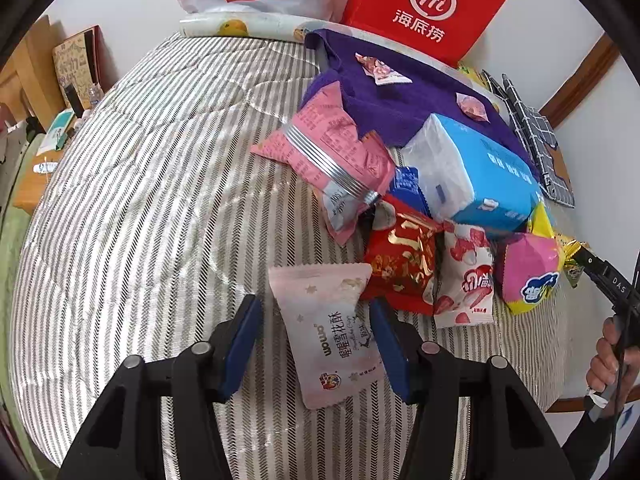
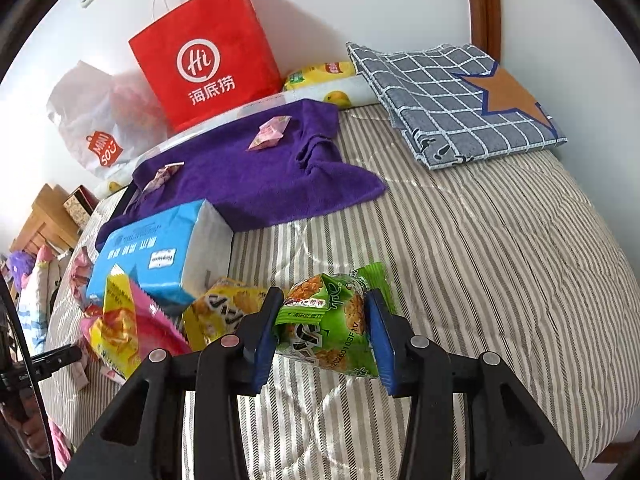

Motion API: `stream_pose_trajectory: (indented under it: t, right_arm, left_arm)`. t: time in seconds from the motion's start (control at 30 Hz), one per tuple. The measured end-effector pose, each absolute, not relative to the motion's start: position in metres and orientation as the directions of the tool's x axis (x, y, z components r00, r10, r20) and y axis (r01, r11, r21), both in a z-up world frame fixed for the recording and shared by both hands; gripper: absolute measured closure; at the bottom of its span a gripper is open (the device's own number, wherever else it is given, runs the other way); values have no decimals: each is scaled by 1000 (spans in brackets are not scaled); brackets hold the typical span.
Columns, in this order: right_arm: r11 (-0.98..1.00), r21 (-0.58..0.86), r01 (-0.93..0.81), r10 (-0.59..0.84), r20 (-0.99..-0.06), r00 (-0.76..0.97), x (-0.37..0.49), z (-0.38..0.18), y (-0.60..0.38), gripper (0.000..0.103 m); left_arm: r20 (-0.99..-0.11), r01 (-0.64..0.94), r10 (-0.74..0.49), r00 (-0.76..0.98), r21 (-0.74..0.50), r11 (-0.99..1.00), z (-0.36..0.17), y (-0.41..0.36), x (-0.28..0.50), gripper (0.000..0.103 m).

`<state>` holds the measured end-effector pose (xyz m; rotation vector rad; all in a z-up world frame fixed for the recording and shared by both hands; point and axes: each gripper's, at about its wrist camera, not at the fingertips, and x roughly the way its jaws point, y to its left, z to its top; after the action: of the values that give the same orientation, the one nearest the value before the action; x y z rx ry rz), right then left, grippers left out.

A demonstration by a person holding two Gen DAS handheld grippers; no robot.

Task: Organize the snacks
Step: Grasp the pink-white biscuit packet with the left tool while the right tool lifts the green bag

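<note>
A pile of snack packets lies on the striped bed. My left gripper (image 1: 314,334) is open, its fingers on either side of a pale pink snack packet (image 1: 328,328) that lies flat on the bed. Beyond it lie a red packet (image 1: 400,264), a strawberry packet (image 1: 466,280), a pink and yellow packet (image 1: 530,270) and a big pink packet (image 1: 332,156). My right gripper (image 2: 323,330) is shut on a green snack packet (image 2: 330,320) and holds it just above the bed. A purple towel (image 2: 256,172) with two small pink candies (image 2: 270,132) lies further back.
A blue tissue pack (image 2: 160,256) sits beside the towel. A red paper bag (image 2: 208,68) and a white Miniso bag (image 2: 96,120) stand against the wall. A folded checked cloth (image 2: 456,104) lies at the back right. Yellow packets (image 2: 224,312) lie left of my right gripper.
</note>
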<state>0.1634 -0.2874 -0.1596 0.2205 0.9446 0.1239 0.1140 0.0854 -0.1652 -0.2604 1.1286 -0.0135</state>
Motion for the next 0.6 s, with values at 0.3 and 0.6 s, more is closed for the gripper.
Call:
stream_pose_trajectory:
  t: [0.3,0.6]
  right_arm:
    - [969,239,-56,227,-788,573,160,-166,-276,61]
    - [971,217,-95,232,-790,567,153,-174,-270,47]
  left_arm:
    - [-858,-65,-96,505,-149,987,-157,80,126,72]
    - [-859,-97,-58,508,-124,988,-170,87,124,50]
